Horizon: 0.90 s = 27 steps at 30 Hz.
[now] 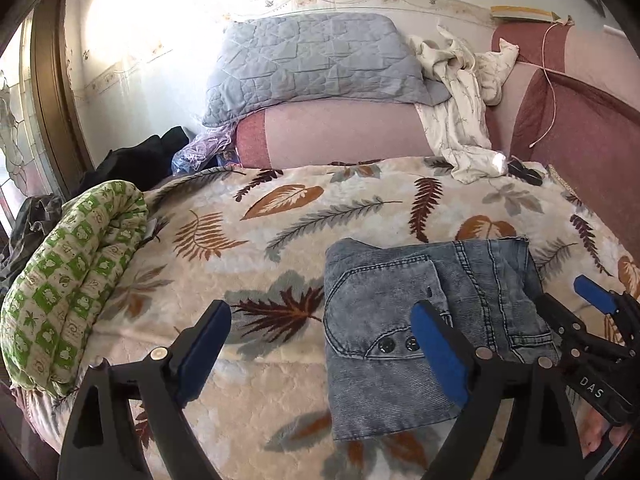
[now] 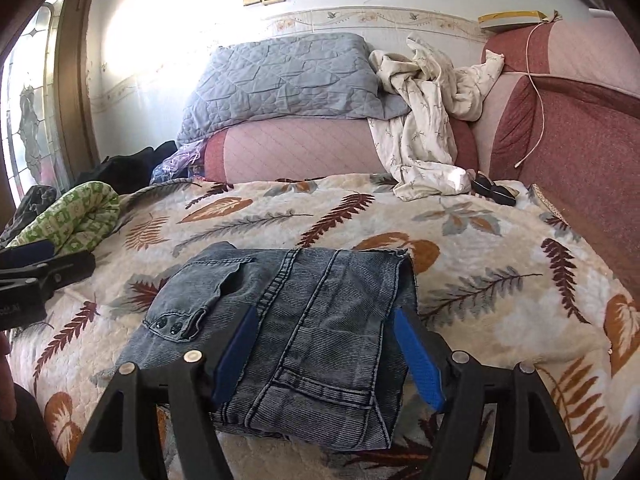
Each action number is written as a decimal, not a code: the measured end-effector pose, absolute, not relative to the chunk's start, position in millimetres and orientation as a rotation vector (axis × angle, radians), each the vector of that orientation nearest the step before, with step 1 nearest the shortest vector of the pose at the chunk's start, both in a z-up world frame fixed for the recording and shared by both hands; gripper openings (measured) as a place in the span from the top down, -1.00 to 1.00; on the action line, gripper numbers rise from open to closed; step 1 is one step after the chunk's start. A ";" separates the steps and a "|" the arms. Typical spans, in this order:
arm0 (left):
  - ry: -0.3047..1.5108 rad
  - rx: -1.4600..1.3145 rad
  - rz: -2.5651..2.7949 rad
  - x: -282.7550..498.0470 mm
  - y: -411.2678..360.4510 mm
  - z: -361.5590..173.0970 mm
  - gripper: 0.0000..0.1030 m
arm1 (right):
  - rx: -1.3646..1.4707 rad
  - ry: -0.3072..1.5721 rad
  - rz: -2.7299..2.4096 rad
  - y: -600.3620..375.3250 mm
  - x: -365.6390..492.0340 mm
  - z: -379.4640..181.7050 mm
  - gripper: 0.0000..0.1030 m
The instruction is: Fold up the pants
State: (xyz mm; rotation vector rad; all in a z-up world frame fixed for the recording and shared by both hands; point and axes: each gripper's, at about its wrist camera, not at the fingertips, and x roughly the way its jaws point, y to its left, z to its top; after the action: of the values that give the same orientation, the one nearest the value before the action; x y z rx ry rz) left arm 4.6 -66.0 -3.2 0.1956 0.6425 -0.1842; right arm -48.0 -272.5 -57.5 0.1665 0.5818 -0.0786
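Your pants [image 2: 288,332] are faded grey-blue denim, folded into a compact, roughly square packet lying flat on the bed's leaf-patterned blanket [image 2: 500,280]; a pocket flap with two dark snap buttons [image 2: 168,326] faces up on the side toward your left hand-held gripper, and stitched seams run lengthwise down the middle. The packet sits directly ahead of and under your right hand-held gripper [image 2: 326,356], whose blue-padded fingers straddle it, one over the denim near the middle seam and one just past the packet's right edge; whether either pad rests on the fabric you cannot tell from this view, and nothing is lifted. That gripper stands fairly wide, jaws apart. Your left hand-held gripper [image 1: 322,354] is spread wide and empty, with bare blanket between its fingers and only its right finger overlapping the packet's left part in the left wrist view. Both grippers angle downward toward the bed. To the left of the left gripper a rolled green-and-white quilt [image 1: 68,280] lies along the bed's edge, well apart from the pants. Ahead of both grippers the blanket is open up to a pink bolster [image 2: 296,148], a grey quilted pillow [image 2: 280,80] and a crumpled white garment [image 2: 428,120]. To the right of the right gripper the blanket runs open toward a red cushion [image 2: 580,152].
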 end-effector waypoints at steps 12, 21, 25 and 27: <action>0.671 0.199 -0.190 14.7 -67.1 -16.7 -0.78 | 0.221 0.622 -0.137 -298.4 -36.1 -62.1 -0.51; 0.844 0.114 -0.241 46.1 -46.8 -58.6 -0.78 | 0.420 0.786 -0.115 -332.1 -11.2 -96.5 -0.54; 0.958 -0.005 -0.303 64.4 -27.4 -80.3 -0.78 | 0.545 0.843 -0.084 -349.2 -2.0 -112.2 -0.55; 0.983 -0.056 -0.348 71.3 -21.3 -85.4 -0.78 | 0.613 0.867 -0.063 -356.1 1.3 -119.8 -0.55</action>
State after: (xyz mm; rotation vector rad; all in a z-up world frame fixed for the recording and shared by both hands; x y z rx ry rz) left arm 71.3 -21.3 -85.4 -0.0562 0.9827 -0.3479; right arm 1.3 -356.2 -119.8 0.6135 0.8670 -0.0632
